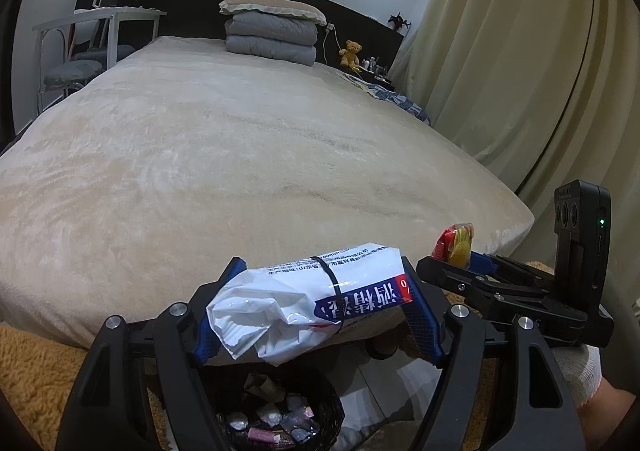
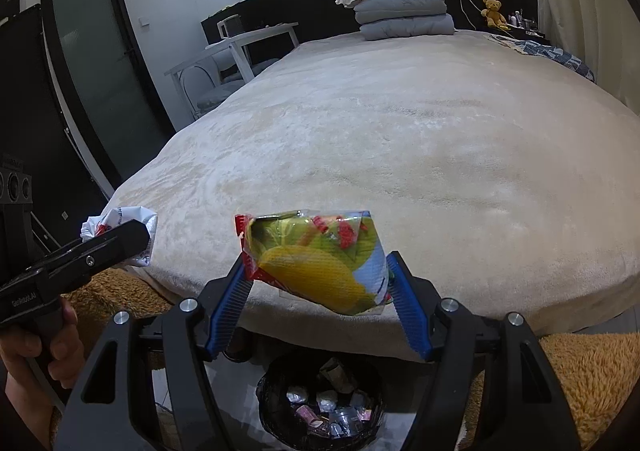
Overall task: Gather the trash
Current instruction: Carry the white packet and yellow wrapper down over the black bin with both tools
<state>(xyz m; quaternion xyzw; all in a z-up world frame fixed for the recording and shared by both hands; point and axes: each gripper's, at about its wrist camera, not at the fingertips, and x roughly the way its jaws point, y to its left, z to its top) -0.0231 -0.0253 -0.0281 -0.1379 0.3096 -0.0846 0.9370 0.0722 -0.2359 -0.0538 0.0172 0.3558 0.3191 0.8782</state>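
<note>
Nearest, at the bottom centre of both wrist views, a round bin lined with a black plastic bag [image 2: 320, 403] sits on the floor, already holding crumpled wrappers. It lies below and between the fingers of each tool, so both loads are close to a drop position.

Left gripper [image 1: 320, 307]: its blue ribbed fingers are clamped on a crumpled white plastic packet with blue and red print [image 1: 308, 303], held crosswise at lower centre of the left view. The packet overhangs both pads; the loose crumpled end droops at lower left.

Right gripper [image 2: 318, 291]: its fingers are clamped on a yellow, red and green snack wrapper [image 2: 316, 263], gripped at its lower edges, at centre of the right view.

Recommended handling: bring each load squarely over the bin mouth before releasing, as the rim appears narrow against the wide packet. Release one at a time, and lower first; light film may drift onto the tan shaggy rug [image 2: 592, 379] at either side.

Beyond, the bed with a cream plush cover [image 2: 400, 139] fills mid frame; no further litter is discernible on it. Folded grey quilts and a pillow [image 2: 404, 7] stand at upper centre.
</note>
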